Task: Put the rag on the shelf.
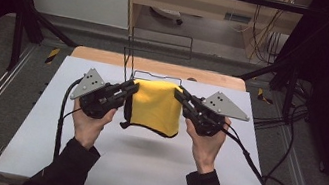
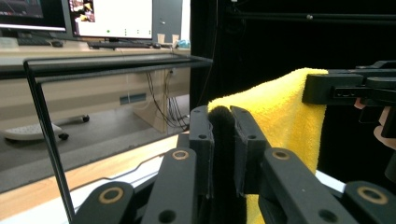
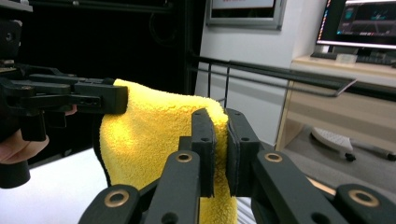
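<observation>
Yellow cloth [image 1: 156, 106] held clear above white surface [image 1: 139, 169], stretched crosswise between both tools. Left tool [image 1: 128, 88] pinching left top corner, right tool [image 1: 179, 95] pinching right top corner; lower edge hanging free. Thin black wire rack [image 1: 155, 76] just beyond, parallel to cloth's top edge. Both hands equally near. Open room forward and below.
</observation>
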Demonstrator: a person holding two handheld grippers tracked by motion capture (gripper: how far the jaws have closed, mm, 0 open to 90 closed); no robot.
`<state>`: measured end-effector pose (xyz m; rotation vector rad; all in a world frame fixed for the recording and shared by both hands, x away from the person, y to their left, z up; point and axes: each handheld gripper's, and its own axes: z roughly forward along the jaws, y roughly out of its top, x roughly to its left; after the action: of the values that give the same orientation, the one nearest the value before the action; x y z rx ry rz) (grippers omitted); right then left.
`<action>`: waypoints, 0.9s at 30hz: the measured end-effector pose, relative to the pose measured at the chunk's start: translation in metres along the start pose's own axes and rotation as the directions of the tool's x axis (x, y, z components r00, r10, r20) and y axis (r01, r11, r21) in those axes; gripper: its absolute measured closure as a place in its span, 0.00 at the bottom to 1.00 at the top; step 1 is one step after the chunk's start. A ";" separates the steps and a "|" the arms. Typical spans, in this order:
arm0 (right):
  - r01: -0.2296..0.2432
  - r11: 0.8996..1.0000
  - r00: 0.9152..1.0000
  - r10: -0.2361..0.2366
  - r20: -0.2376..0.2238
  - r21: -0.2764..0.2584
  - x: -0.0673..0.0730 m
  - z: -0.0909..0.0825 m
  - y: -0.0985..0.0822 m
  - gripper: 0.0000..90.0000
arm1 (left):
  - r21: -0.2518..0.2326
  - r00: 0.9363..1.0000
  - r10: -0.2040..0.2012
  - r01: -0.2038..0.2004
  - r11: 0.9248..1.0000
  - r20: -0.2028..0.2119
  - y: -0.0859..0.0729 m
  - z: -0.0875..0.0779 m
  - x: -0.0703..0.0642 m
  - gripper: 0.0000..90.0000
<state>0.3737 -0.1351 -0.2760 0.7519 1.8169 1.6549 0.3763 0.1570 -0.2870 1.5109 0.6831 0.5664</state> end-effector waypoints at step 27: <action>0.051 0.981 0.998 -0.042 0.053 -0.186 0.008 0.002 0.061 0.93 | -0.176 0.999 0.022 -0.027 0.984 -0.032 0.060 -0.007 -0.002 0.89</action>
<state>0.3721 -0.1232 -0.2158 0.6561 1.6063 1.7328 0.3749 0.1605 -0.2268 1.3491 0.6209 0.6526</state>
